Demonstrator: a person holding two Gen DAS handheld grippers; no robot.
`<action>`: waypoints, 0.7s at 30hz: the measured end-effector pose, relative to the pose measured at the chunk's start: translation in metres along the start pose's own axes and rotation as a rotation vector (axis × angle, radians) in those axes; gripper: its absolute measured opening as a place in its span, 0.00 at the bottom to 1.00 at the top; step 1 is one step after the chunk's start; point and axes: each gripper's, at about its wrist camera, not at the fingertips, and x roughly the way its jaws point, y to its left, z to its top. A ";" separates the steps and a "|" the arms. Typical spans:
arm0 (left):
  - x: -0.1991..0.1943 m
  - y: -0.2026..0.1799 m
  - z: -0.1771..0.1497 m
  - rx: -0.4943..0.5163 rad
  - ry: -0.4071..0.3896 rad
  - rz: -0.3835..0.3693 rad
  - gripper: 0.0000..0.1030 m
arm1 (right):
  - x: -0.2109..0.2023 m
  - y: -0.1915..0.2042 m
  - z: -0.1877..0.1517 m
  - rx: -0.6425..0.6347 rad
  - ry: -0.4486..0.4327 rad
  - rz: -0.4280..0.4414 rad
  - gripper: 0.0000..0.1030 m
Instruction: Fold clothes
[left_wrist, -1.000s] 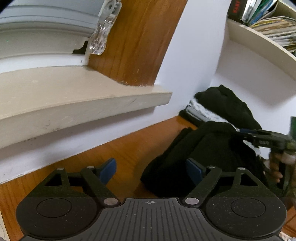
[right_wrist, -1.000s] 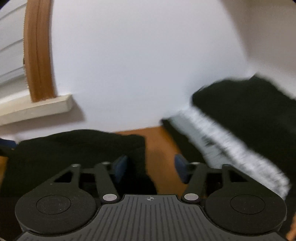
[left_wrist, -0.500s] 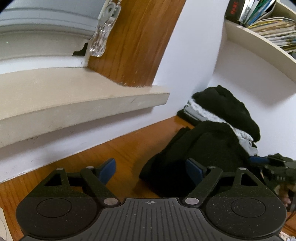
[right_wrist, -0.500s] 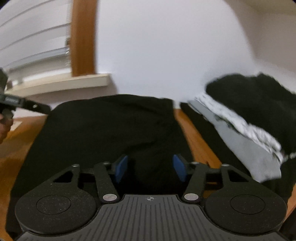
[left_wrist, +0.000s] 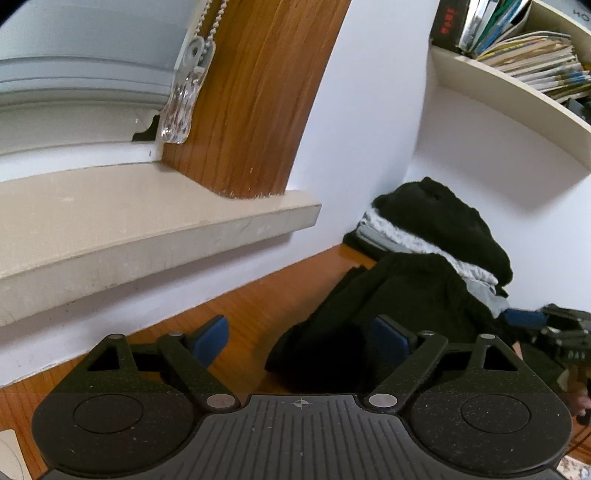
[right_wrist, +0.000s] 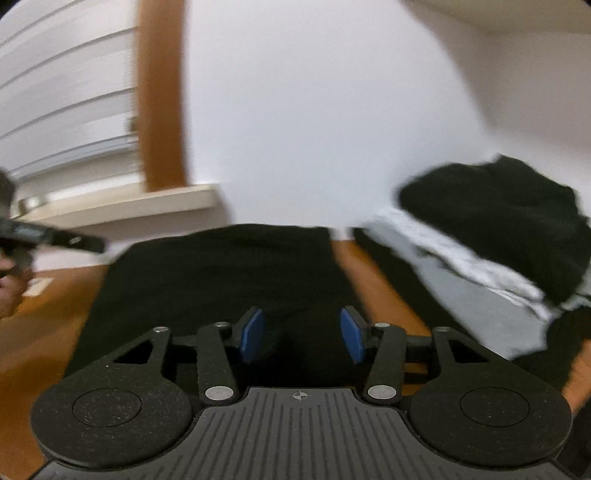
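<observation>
Left gripper (left_wrist: 299, 338): jaws wide apart, nothing between the pads, hanging over bare wood floor (left_wrist: 240, 306) by the near-left edge of the black garment (left_wrist: 406, 295); right pad overlaps the cloth in view, contact not confirmable. Sill (left_wrist: 147, 221) and wall close on the left, so little swing room there; risk of knocking the sill on a wide fold arc. Garment spread on the floor, looks roughly rectangular and flat in the right view (right_wrist: 221, 273), which fits either a piece laid out for folding or one already folded and set down; cannot tell which. Black on black, motion blur, so edges and layers hard to read: likely failure is pinching one layer only, or two at once, and dragging the piece skewed. Cloth thin and limp by the look of it, probably slides on smooth wood, so a one-sided pull could bunch it instead of creasing it. Right gripper (right_wrist: 301, 334): jaws moderately open, empty, low over the near edge of the garment, cloth showing through the gap; closing without going lower probably grabs air or a mere wrinkle. Pile (right_wrist: 480, 236) of black and grey-white clothes just right, against the wall, near but apart from the garment; a sweep to the right could snag it or mix the pieces. Grippers near each other over the same cloth, so collision possible if both reach centre.
</observation>
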 end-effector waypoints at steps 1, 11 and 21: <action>-0.001 -0.001 0.000 0.003 -0.002 0.002 0.86 | 0.003 0.002 -0.002 -0.012 0.012 0.005 0.46; -0.008 -0.011 0.004 0.035 -0.026 0.000 0.86 | 0.000 -0.025 -0.009 0.042 0.020 -0.092 0.47; -0.013 -0.015 0.006 0.047 -0.041 0.003 0.86 | 0.004 0.103 -0.011 -0.166 0.112 0.096 0.70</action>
